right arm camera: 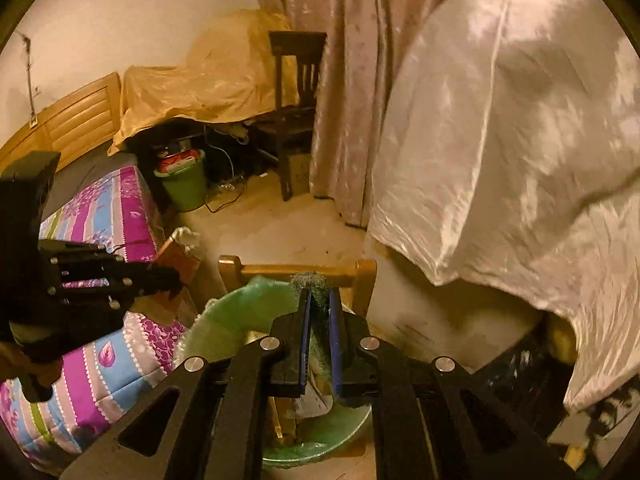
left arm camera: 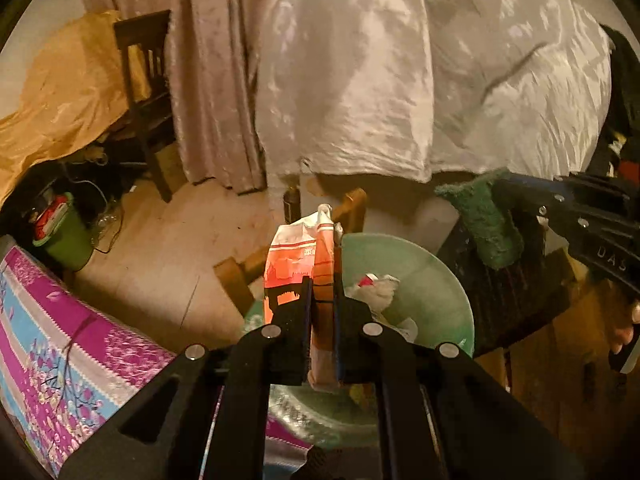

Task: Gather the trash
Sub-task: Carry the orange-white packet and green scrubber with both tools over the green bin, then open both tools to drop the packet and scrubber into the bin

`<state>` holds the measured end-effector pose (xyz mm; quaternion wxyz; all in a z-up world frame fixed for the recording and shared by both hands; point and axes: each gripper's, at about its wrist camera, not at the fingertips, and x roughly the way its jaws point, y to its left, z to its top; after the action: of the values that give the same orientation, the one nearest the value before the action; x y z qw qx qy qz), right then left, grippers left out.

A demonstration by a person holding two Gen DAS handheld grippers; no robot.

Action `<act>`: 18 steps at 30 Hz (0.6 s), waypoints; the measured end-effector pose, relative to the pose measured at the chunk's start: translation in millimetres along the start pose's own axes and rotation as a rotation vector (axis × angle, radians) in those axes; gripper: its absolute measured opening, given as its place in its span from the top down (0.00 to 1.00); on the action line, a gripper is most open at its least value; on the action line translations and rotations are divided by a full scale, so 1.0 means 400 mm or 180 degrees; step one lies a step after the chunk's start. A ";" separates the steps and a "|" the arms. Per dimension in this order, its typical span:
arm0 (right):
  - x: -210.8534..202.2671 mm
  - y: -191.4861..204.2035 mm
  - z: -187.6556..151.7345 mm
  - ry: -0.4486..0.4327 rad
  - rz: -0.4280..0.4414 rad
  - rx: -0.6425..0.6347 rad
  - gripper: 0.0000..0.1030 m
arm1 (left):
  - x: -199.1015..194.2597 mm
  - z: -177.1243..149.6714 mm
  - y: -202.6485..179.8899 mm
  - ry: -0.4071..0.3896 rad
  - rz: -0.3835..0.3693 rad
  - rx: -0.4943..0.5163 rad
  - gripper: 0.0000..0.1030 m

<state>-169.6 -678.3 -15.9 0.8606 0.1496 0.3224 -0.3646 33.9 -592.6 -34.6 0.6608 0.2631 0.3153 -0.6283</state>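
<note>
In the left wrist view my left gripper (left arm camera: 322, 285) is shut on an orange and white paper packet (left arm camera: 292, 256), held upright over a pale green bin (left arm camera: 432, 280). Crumpled white trash (left arm camera: 378, 290) lies inside the bin. To the right, my right gripper (left arm camera: 502, 194) is shut on a green scouring pad (left arm camera: 490, 228) that hangs beside the bin's rim. In the right wrist view the right gripper (right arm camera: 320, 300) clamps the scouring pad (right arm camera: 314, 280) above the bin (right arm camera: 236, 320). At the left of that view the left gripper (right arm camera: 176, 276) holds the packet (right arm camera: 180, 254).
The bin rests on a light wooden frame (right arm camera: 296, 268). A bed with a purple flowered quilt (left arm camera: 60, 340) lies to the left. Further off are a small green bucket (right arm camera: 184, 184), a dark chair (right arm camera: 296, 92), curtains and a large white cloth (left arm camera: 400, 80). A person's fingers (left arm camera: 624, 332) show at the right edge.
</note>
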 end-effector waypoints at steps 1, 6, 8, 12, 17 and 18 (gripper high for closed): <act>0.006 0.000 -0.005 0.0020 0.0011 0.0011 0.91 | 0.007 -0.003 -0.006 0.0015 -0.0006 0.0017 0.92; 0.041 0.004 -0.028 0.0088 0.0075 0.0031 0.91 | 0.039 -0.016 -0.028 0.0091 0.0073 0.0142 0.92; 0.051 0.003 -0.029 0.0096 0.0090 0.0031 0.91 | 0.047 -0.019 -0.028 0.0111 0.0082 0.0151 0.92; 0.059 0.003 -0.027 0.0101 0.0095 0.0036 0.91 | 0.054 -0.018 -0.028 0.0120 0.0082 0.0157 0.92; 0.060 0.008 -0.027 0.0103 0.0124 0.0056 0.91 | 0.063 -0.014 -0.039 0.0124 0.0063 0.0185 0.92; 0.061 0.008 -0.026 0.0102 0.0134 0.0063 0.91 | 0.065 -0.014 -0.041 0.0128 0.0056 0.0192 0.92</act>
<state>-159.0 -683.8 -39.9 0.8613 0.1706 0.3294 -0.3472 17.2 -606.9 -56.9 0.6516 0.2982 0.3071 -0.6263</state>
